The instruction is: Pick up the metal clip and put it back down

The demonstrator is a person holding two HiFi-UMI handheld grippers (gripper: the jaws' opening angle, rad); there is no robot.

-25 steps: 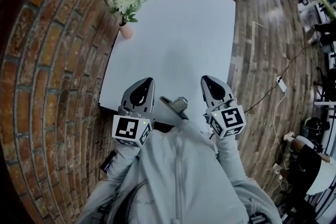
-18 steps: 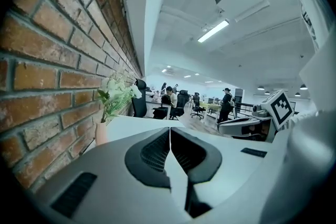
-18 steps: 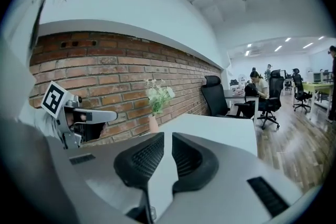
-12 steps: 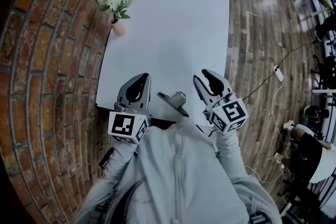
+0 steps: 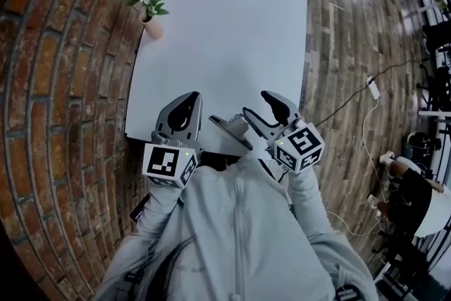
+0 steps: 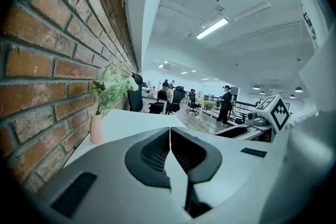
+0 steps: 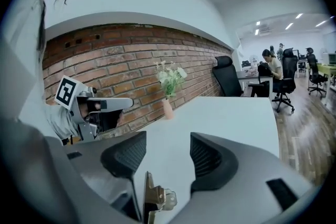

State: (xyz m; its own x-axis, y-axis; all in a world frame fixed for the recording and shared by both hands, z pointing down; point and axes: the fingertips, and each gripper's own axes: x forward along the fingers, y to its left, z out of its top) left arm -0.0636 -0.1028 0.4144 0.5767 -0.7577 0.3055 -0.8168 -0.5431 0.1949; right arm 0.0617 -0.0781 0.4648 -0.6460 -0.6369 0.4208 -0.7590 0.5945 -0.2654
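Note:
The metal clip (image 5: 232, 128) lies on the white table (image 5: 232, 25) near its front edge, between my two grippers. My right gripper (image 5: 261, 112) points left toward it, and its jaws are opening wide. In the right gripper view the clip (image 7: 153, 200) shows low between the spread fingers (image 7: 126, 153), close to the left one, with no pad pressing on it. My left gripper (image 5: 184, 109) hovers just left of the clip, apart from it. Its jaws (image 6: 170, 136) meet with nothing between them.
A pink vase with white flowers (image 5: 150, 26) stands at the table's far left corner, by the brick wall (image 5: 63, 81). Wooden floor with a cable (image 5: 366, 116) lies to the right. Office chairs and people (image 7: 273, 73) are far behind the table.
The right gripper's jaws have gone from shut to wide apart, and it has swung left toward the clip. The left gripper has stayed shut in about the same place.

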